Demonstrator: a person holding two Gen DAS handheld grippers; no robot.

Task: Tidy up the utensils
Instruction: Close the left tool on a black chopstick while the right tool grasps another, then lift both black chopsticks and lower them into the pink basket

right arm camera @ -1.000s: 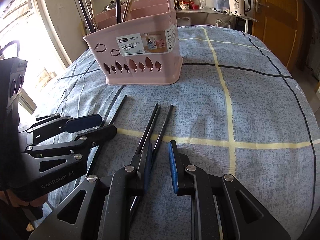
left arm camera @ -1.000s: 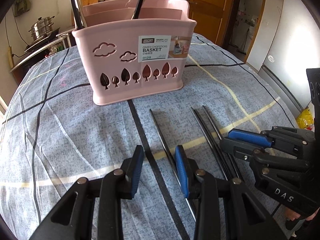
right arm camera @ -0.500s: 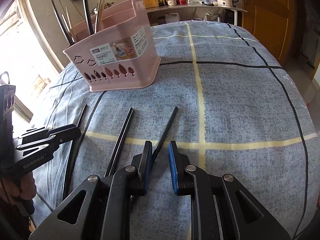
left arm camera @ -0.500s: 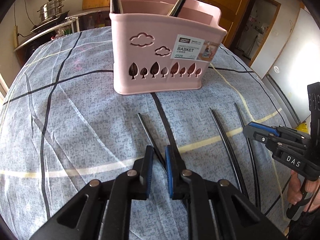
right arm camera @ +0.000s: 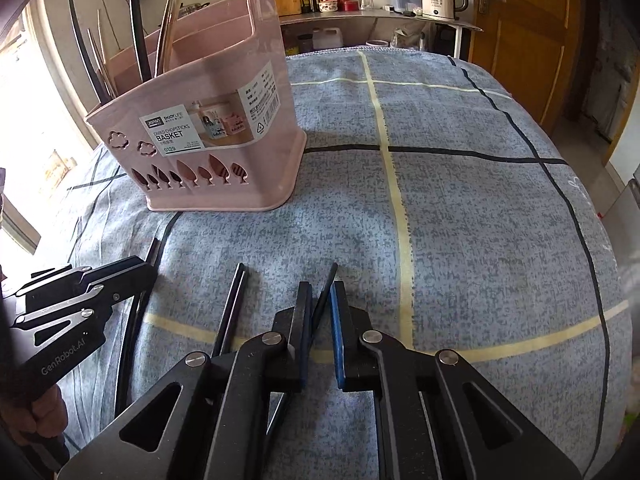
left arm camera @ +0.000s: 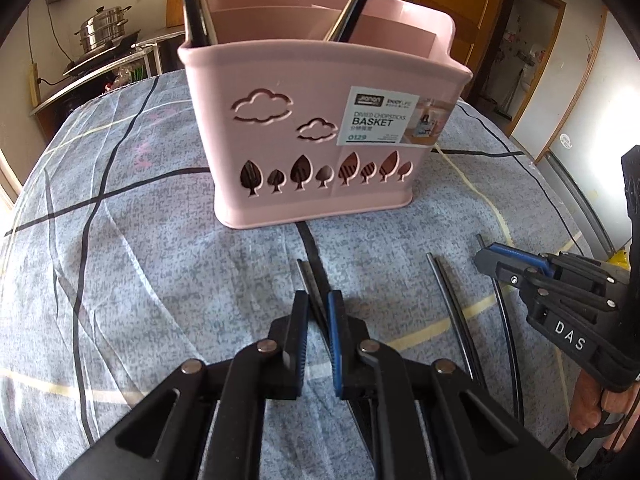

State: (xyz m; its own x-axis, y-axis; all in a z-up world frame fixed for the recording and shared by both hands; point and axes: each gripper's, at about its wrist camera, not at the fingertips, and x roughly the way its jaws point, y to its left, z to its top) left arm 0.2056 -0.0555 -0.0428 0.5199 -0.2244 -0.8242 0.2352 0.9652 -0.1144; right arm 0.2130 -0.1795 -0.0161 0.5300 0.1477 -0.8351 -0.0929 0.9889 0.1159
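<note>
- Both grippers have shut in on sticks since the earlier frames, when their jaws stood wide, and the basket [left arm camera: 320, 128] now looks nearer to the left one.
- Left gripper [left arm camera: 318, 300]: its jaws are closing, almost shut. One black stick [left arm camera: 306, 276] lies between the pads, with its tip poking out in front. I think the pads touch it, but it is hard to be sure.
- Two more sticks [left arm camera: 452, 312] lie side by side on the cloth [left arm camera: 120, 280], between the two grippers. No gripper touches them.
- Right gripper [right arm camera: 320, 300]: its jaws are closing too, almost shut. Another black stick [right arm camera: 326, 284] runs between the pads, its tip poking out in front.
- The pink basket sits on the cloth, past the sticks. Some sticks already stand in it, far left and in the middle part.
- What could go wrong: each stick is thin and smooth, and held near one end. It may swing down or slip out on the way up, if the grip is weak.
- A long stick could bump the basket wall and push the light basket away.
- The two grippers are near each other. They could knock together at the basket.
</note>
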